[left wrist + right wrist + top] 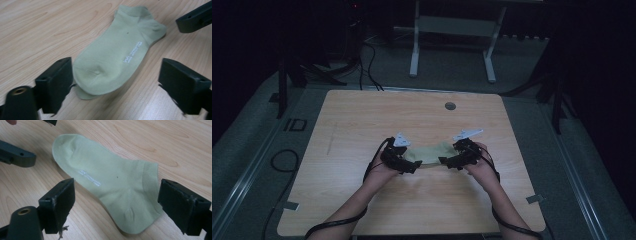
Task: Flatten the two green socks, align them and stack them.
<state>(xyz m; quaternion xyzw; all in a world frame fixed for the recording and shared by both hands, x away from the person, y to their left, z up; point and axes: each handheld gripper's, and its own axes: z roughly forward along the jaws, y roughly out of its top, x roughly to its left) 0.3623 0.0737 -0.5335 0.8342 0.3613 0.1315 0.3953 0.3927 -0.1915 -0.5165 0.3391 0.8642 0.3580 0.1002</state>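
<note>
Where woodgrain shows, a ribbed-cuffed sock (pixel 112 57) lies flat.

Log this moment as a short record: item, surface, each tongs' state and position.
item: light green ankle sock, lying flat, white lettering on its side; a second layer peeks out under the toe
surface: light wooden table
left tongs: open, jaws either side of the toe end, not pressing on it
right tongs: open, jaws either side of the heel and cuff end, not gripping
held: nothing
hands: one at each end of the sock, seen from the high view
</note>
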